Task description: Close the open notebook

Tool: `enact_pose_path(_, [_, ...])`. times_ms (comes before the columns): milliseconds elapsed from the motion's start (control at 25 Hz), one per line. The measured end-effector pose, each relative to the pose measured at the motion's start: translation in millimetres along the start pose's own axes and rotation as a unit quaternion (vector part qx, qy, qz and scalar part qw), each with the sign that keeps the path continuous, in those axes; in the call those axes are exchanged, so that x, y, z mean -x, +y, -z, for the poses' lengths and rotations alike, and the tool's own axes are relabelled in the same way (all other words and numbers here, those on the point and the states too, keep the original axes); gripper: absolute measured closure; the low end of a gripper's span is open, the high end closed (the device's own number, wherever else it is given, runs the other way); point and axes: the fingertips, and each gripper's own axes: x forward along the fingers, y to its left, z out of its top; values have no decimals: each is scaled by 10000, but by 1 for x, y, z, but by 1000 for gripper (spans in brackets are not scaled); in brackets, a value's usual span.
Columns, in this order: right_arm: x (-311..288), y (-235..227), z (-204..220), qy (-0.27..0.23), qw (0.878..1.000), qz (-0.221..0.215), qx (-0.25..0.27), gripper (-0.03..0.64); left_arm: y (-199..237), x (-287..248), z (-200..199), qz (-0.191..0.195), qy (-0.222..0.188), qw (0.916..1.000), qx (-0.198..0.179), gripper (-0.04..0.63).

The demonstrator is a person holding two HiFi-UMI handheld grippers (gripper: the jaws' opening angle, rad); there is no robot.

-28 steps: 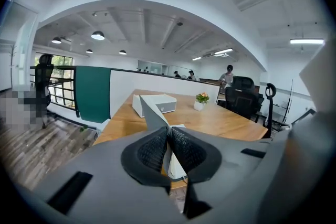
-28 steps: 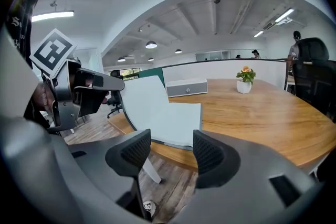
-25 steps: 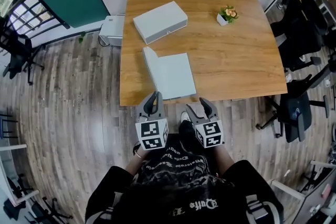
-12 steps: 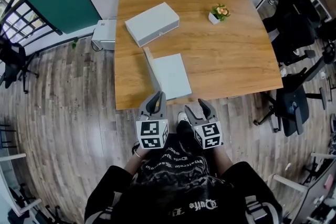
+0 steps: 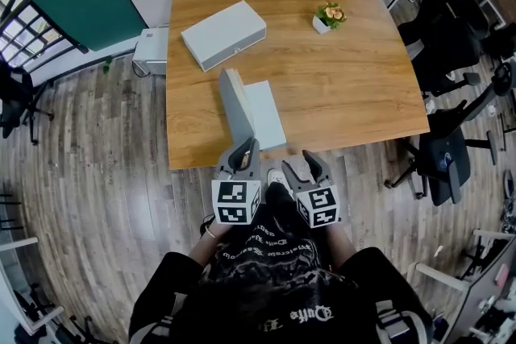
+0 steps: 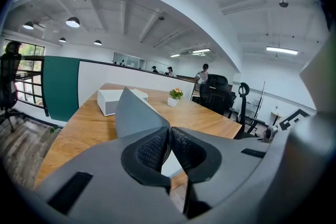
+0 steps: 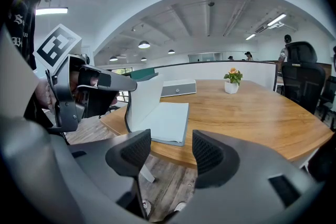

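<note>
- Notebook [image 5: 264,115]: it lies at the near edge of the wooden table [image 5: 347,101], towards the table's left side. It is just ahead of the person, with its pale pages flat on the wood.
- Its grey cover [image 5: 235,102] is lifted off the pages. It stands roughly upright from the spine along the left side of the notebook.
- The left gripper [image 5: 243,151] is clamped on the cover. Its two jaws are pressed together with the near upper corner of the grey sheet pinched between the pads. It reaches in from just off the table's near edge.
- The right gripper [image 5: 306,165] has its jaws apart with nothing between them; only the table edge and the floor show through the gap. It is held off the near edge of the table, beside the left one and to the right of the notebook, touching nothing.
- A flat grey box [image 5: 223,34] sits farther back on the table, behind the notebook and apart from it.
- A small potted plant [image 5: 326,16] with orange flowers stands towards the far right of the table, well away from both.
- Dark office chairs [image 5: 450,165] stand on the wooden floor [image 5: 97,165] to the right of the table.
</note>
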Motion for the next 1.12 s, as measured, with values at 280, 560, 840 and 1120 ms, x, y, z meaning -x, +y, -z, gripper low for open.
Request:
enact_pose_path(280, [1,-16,2,58,10000,26,-49,374,-17,-21,7,134,213,9997,-8,549])
enact_pose_path(560, [1,-35,6,124,9998,55,-120,374,-30,-43,18,218,495,9985,-67,548])
enact_pose_path(840, [-2,-48,6,179,9997,38,-180,374,-40,-63,31,323,781,9962,-220,548])
enact_pose_path(1120, [-6,-61,8,177,9996,72,-227,374,-45,-83,50,393,1106,9920,-458,548])
